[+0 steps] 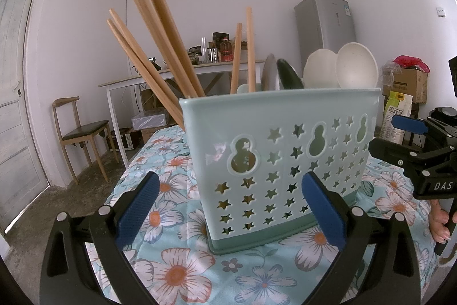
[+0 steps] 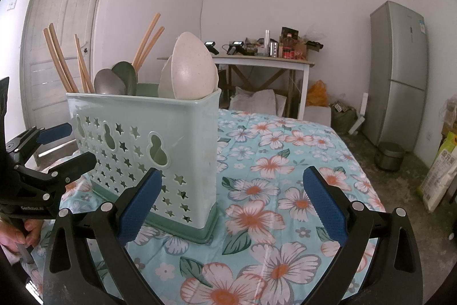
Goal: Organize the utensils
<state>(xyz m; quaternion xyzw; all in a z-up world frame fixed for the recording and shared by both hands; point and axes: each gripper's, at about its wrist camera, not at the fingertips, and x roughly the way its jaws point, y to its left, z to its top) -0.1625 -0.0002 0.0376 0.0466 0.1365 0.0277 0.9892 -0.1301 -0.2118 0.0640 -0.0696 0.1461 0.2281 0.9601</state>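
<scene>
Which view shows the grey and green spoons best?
The right wrist view: the grey spoon and green spoon show their full bowls above the holder. The left wrist view shows them only edge-on, as slivers behind the rim.

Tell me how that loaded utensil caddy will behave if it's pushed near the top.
The utensil caddy looks tall on a narrow base, so it may tip. Its chopsticks lean loosely and would likely rattle. The tablecloth beneath could bunch.

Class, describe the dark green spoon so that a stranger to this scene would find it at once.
Start at the pale blue star-holed utensil holder on the floral tablecloth. Among the spoon bowls poking above its rim, between the wooden chopsticks and the cream spoons, stands the dark green spoon, next to the grey metal spoon.
</scene>
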